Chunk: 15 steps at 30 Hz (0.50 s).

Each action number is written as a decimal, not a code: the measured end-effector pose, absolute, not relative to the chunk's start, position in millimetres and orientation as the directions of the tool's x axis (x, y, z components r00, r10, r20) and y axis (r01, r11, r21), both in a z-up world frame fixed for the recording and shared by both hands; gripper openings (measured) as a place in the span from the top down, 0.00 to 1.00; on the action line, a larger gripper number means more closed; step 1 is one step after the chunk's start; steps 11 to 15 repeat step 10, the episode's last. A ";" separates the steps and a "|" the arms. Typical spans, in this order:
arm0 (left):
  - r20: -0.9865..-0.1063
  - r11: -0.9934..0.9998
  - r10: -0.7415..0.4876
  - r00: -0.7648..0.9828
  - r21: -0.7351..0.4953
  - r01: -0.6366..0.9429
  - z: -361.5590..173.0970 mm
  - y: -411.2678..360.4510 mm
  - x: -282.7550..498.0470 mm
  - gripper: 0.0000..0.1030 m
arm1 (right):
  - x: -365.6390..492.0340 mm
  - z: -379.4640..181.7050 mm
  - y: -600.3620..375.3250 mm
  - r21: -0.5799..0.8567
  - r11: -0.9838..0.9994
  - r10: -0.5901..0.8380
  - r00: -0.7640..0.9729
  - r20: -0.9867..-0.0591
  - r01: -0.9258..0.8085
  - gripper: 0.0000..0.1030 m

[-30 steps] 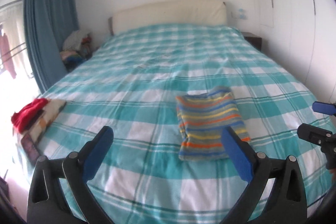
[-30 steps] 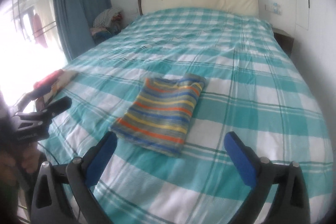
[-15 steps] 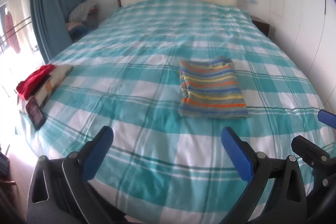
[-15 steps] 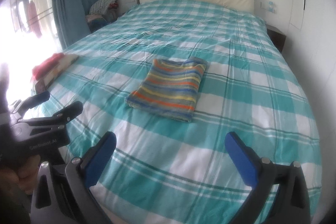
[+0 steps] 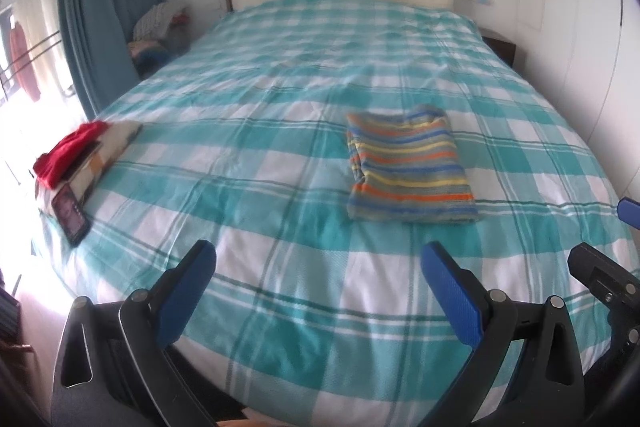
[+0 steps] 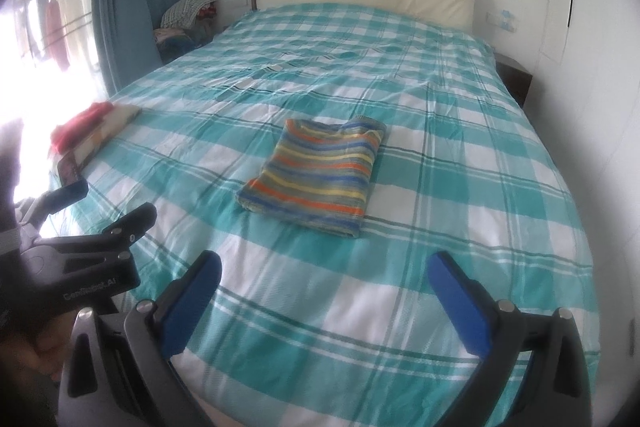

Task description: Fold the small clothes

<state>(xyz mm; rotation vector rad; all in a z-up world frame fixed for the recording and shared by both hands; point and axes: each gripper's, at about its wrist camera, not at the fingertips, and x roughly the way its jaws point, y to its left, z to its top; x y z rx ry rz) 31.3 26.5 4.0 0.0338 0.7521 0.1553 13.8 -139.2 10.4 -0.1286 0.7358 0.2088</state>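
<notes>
Striped knit garment (image 5: 408,167) sits folded into a flat rectangle mid-bed, a bit right of centre on the teal checked bedspread (image 5: 280,87). My left gripper (image 5: 318,291) and right gripper (image 6: 324,301) are both spread wide, holding nothing, hovering over the near edge of the bed, well apart from the garment. Open bedspread all round it. Red cloth (image 5: 68,151) on a small stack and a phone (image 5: 70,213) at the left edge.
</notes>
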 end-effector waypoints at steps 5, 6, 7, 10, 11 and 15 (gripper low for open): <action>-0.664 0.990 0.137 0.735 0.079 -0.114 5.1 23.4 26.4 0.00 | 15.6 8.9 -140.5 -0.041 0.973 0.140 0.719 -0.680 -0.227 0.01; -0.660 0.991 0.135 0.739 0.078 -0.112 5.9 22.2 25.4 0.00 | 15.7 8.9 -140.7 -0.040 0.973 0.141 0.719 -0.680 -0.228 0.01; -0.655 0.991 0.136 0.743 0.080 -0.111 6.9 20.8 24.2 0.00 | 15.4 9.1 -140.9 -0.038 0.973 0.143 0.720 -0.679 -0.230 0.01; -0.644 0.990 0.142 0.751 0.095 -0.106 8.6 17.2 22.6 0.00 | 15.7 8.6 -140.9 -0.035 0.972 0.147 0.721 -0.678 -0.231 0.01; -0.644 0.990 0.142 0.751 0.095 -0.106 8.6 17.2 22.6 0.00 | 15.7 8.6 -140.9 -0.035 0.972 0.147 0.721 -0.678 -0.231 0.01; -0.644 0.990 0.142 0.751 0.095 -0.106 8.6 17.2 22.6 0.00 | 15.7 8.6 -140.9 -0.035 0.972 0.147 0.721 -0.678 -0.231 0.01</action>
